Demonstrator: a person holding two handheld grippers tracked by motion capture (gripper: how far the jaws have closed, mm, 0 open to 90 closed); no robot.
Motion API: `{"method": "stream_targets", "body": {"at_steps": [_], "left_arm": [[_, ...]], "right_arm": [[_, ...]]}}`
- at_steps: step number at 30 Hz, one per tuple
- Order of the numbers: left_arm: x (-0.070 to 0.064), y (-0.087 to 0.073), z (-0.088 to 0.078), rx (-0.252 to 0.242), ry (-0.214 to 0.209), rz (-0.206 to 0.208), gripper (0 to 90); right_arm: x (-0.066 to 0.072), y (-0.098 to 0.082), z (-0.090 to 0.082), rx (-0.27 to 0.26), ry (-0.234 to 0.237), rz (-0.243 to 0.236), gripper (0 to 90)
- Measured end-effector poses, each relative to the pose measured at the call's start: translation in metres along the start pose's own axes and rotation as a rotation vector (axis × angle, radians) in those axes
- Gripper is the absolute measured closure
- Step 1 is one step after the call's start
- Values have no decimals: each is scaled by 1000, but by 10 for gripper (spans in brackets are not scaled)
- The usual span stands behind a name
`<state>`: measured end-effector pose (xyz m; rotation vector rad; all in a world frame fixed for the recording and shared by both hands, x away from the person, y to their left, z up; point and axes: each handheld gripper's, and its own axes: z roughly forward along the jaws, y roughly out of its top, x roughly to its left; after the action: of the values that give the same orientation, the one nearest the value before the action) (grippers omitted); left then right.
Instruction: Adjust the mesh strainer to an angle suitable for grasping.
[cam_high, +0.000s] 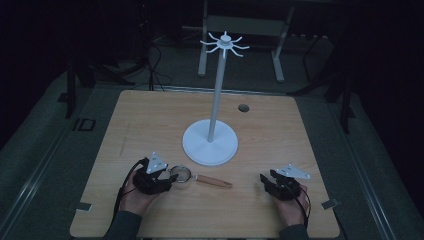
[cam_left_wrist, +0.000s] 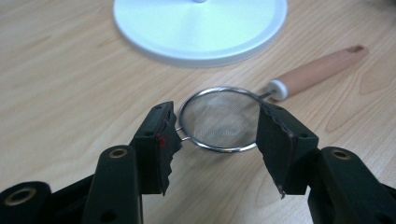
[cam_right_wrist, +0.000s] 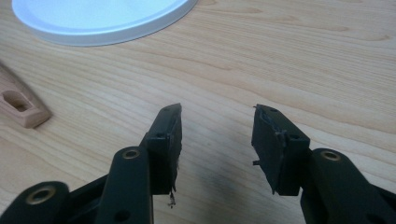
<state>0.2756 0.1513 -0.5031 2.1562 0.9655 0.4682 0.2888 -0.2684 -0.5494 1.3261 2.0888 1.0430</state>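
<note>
Two hands rest low on the wooden table (cam_high: 150, 120), strainer (cam_high: 181, 174) lying between them before a white stand (cam_high: 210, 142). Left gripper (cam_left_wrist: 212, 135) gapes around the strainer's steel mesh bowl (cam_left_wrist: 219, 119), wooden handle (cam_left_wrist: 317, 70) beyond. Right gripper (cam_right_wrist: 217, 135) spread, empty.

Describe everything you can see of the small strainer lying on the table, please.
The strainer is a small round sieve: a thin shiny metal ring around fine grey mesh, joined through a white collar to a light wooden handle with a hole near its end. It lies flat on the wooden table, just in front of the white stand's base. The left hand-held gripper is open, one jaw on each side of the ring; contact is unclear.
</note>
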Motion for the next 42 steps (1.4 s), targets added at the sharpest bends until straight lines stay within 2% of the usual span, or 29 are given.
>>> {"method": "stream_targets", "body": {"at_steps": [2,3,7,13,36,42], "left_arm": [[-1,6,2,0,-15,28,476],[-1,6,2,0,-15,28,475],[-3,17,6,24,-36,82,475],[-7,29,16,50,-66,141,474],[-8,49,34,106,-129,216,489],[-9,55,39,128,-158,258,494]], "right_arm": [[-2,0,0,-4,-2,8,517],[-2,0,0,-4,-2,8,517],[-6,-2,0,-1,-9,24,516],[-6,-2,0,0,-11,22,517],[-13,-5,-1,1,-37,50,507],[-14,-5,-1,-2,-39,55,508]]}}
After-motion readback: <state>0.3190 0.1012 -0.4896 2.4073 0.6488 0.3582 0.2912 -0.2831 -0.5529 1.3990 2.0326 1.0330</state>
